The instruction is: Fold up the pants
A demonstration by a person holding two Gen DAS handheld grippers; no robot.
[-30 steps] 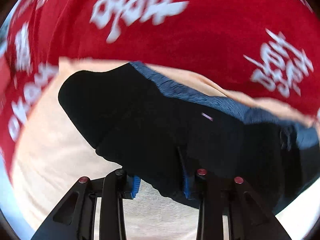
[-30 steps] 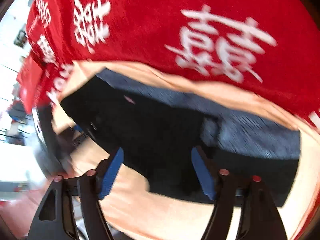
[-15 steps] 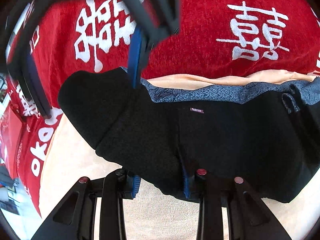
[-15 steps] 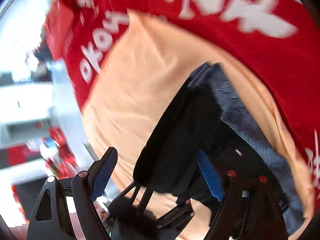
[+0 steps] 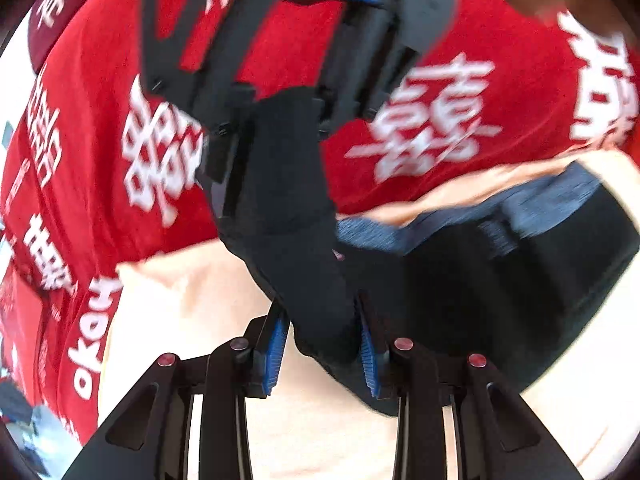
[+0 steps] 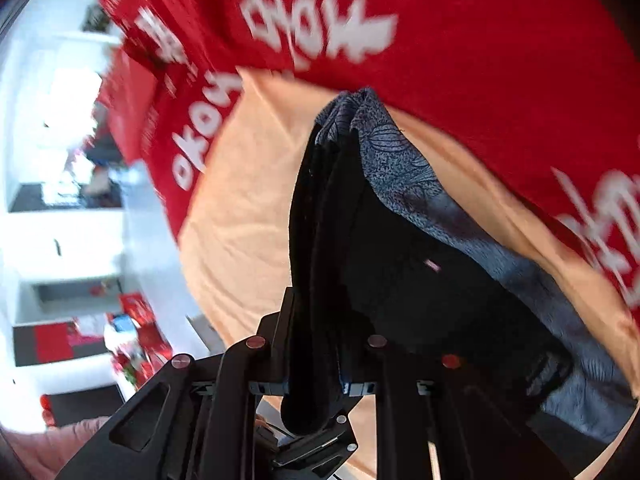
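Note:
The pants [image 5: 460, 280] are black with a grey-blue patterned lining, lying folded on a peach cloth [image 5: 192, 292]. My left gripper [image 5: 322, 344] is shut on the near edge of the pants. My right gripper [image 6: 314, 364] is shut on the pants' end corner [image 6: 320, 240] and holds it raised. In the left wrist view the right gripper [image 5: 280, 92] shows at the top, holding that lifted black corner. The pants also show in the right wrist view [image 6: 420, 272].
A red cloth with white characters [image 5: 440, 112] covers the table beyond the peach cloth; it also shows in the right wrist view [image 6: 460, 60]. The room with white furniture [image 6: 60, 220] lies past the table's edge on the left.
My right gripper swung round to the pants' end, closed on the corner and lifted it. My left gripper stayed shut on the near edge and rose slightly.

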